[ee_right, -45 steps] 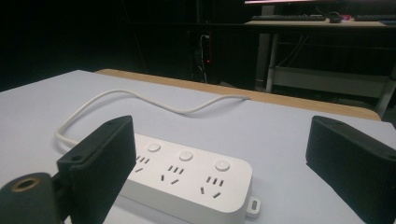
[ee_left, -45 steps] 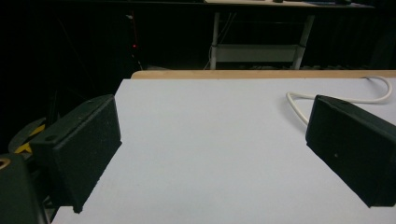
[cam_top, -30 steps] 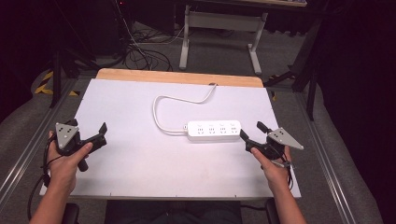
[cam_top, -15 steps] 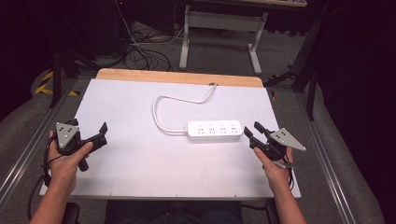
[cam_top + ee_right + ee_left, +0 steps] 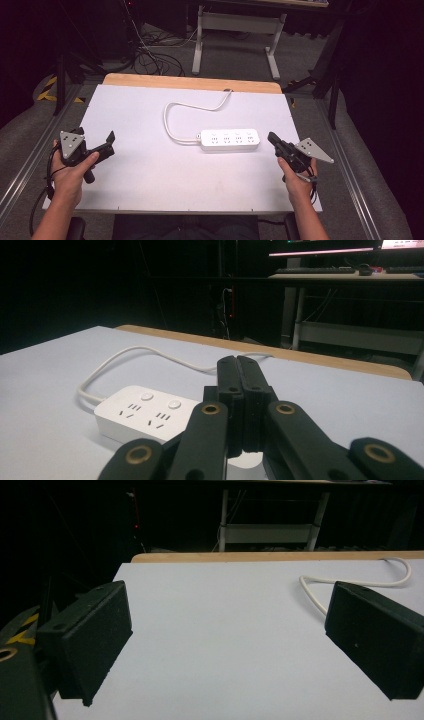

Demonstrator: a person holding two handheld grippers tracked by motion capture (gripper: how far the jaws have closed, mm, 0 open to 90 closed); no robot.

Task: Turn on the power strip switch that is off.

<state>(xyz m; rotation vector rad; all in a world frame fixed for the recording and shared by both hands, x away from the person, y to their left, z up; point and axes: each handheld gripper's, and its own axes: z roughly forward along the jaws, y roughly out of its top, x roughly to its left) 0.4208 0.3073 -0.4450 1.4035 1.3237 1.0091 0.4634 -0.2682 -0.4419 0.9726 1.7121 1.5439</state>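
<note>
A white power strip lies near the middle of the white table, and its white cord loops back to the far wooden edge. My right gripper is shut with nothing in it, its tips just right of the strip's end. In the right gripper view the closed jaws cover part of the power strip. My left gripper hovers open over the table's left side, far from the strip. The left gripper view has the cord between its wide-apart fingers.
A wooden strip borders the table's far edge. Metal rails run along both sides. Behind the table stand a white desk frame and tangled floor cables. The surroundings are dark.
My right gripper has shut its jaws and edged slightly toward the strip's right end. The left gripper has stayed where it was, open.
</note>
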